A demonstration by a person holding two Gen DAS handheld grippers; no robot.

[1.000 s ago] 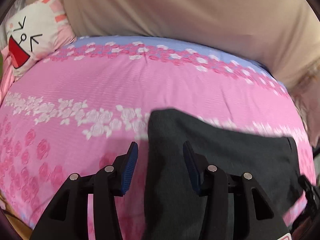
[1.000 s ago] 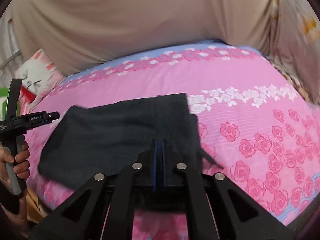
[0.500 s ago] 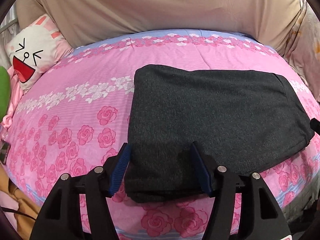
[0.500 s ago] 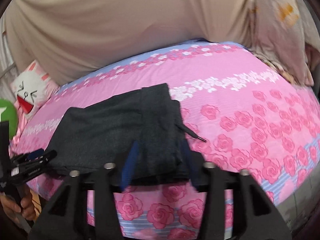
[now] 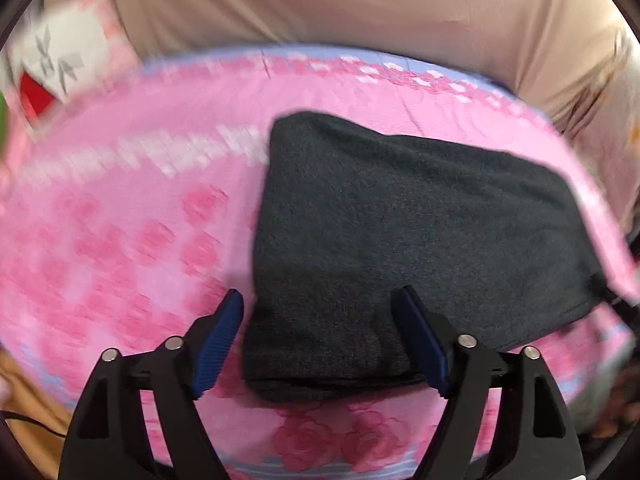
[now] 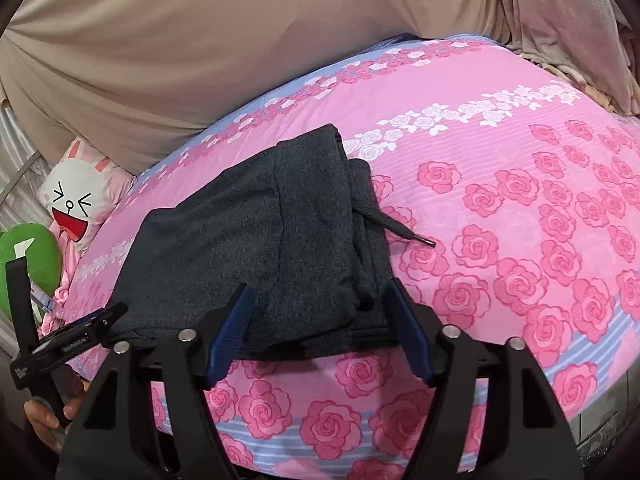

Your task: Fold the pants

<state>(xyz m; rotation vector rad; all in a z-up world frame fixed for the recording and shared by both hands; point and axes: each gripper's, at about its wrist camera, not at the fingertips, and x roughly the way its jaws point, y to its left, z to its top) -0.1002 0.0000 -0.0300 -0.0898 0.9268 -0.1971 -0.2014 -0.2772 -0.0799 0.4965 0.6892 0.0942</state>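
The dark grey pants lie folded flat on the pink rose bedsheet, near its front edge. My left gripper hovers over their near left corner. Its jaws are opening, and the cloth lies below the blue pads without being pressed. In the right wrist view, my right gripper straddles the near right end of the pants. Its jaws are opening too and stand clear of the fabric. A drawstring trails out onto the sheet. The left gripper shows at the left edge, held by a hand.
A white bunny pillow and a green plush sit at the bed's far left. A beige cloth hangs behind the bed, and a pale patterned blanket is bunched at the back right. The bed's front edge is just below the grippers.
The right jaws went from shut to wide apart, letting go of the pants. The left jaws spread wider. Both grippers drew back toward the bed's near edge, and the pants now lie folded.
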